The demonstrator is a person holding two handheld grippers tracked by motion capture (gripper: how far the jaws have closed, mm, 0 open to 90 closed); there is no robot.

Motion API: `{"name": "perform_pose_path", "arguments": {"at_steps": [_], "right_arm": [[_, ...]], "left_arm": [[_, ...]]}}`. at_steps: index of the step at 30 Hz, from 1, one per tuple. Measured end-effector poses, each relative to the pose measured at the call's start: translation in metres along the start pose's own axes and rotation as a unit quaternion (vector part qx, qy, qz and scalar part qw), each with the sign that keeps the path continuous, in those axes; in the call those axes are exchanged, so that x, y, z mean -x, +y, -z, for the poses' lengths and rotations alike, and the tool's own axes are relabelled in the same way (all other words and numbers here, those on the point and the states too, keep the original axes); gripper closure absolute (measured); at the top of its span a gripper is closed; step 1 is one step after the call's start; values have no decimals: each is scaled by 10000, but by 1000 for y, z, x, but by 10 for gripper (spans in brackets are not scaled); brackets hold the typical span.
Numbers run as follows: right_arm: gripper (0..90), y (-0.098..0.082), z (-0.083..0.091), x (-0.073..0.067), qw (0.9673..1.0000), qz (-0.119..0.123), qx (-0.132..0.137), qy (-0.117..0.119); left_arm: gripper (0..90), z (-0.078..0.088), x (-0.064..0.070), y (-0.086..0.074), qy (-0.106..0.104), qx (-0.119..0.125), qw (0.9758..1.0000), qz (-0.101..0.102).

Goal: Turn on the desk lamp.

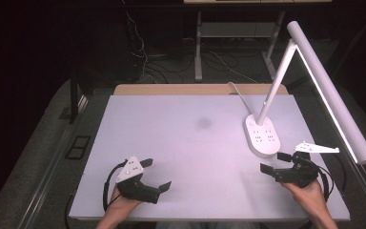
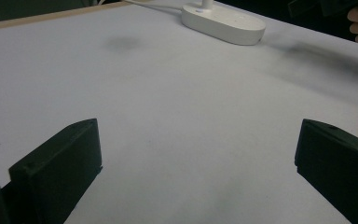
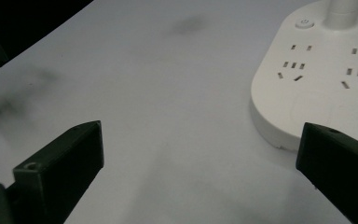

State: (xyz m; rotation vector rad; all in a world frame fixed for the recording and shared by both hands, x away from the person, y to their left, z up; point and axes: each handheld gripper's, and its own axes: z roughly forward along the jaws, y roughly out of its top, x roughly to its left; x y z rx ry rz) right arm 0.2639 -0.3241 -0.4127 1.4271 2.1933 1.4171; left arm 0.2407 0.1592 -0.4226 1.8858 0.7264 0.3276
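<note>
I held both grippers low over the near edge of the white table, one in each hand. My left gripper sat at the near left, its grey three-cornered plate on top, jaws spread wide and holding nothing; in the left gripper view its two black jaws stood far apart over bare tabletop. My left hand gripped it from below, with its cable looping at the left side.

My right gripper sat at the near right, jaws likewise wide apart and empty, held by my right hand. In the right gripper view the outer jaw stood just beside the near edge of the lamp base, though I could not tell whether it touched.

Further out, the white lamp base lay on the right half of the table, oval, with socket slots on its top face. The lamp arm rose tilted from its far end to the long lamp head, which slanted out over the right edge.

A faint dark smudge marked the table centre. Beyond the table, cables lay on the dark floor.
</note>
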Motion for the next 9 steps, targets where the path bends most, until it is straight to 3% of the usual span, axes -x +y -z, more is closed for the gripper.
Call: {"name": "perform_pose_path", "arguments": {"at_steps": [9], "right_arm": [[2,-12,-7,-13,9996,169,-70,197]], "left_arm": [[0,0,0,0,-6,-6,10000,-5]]}}
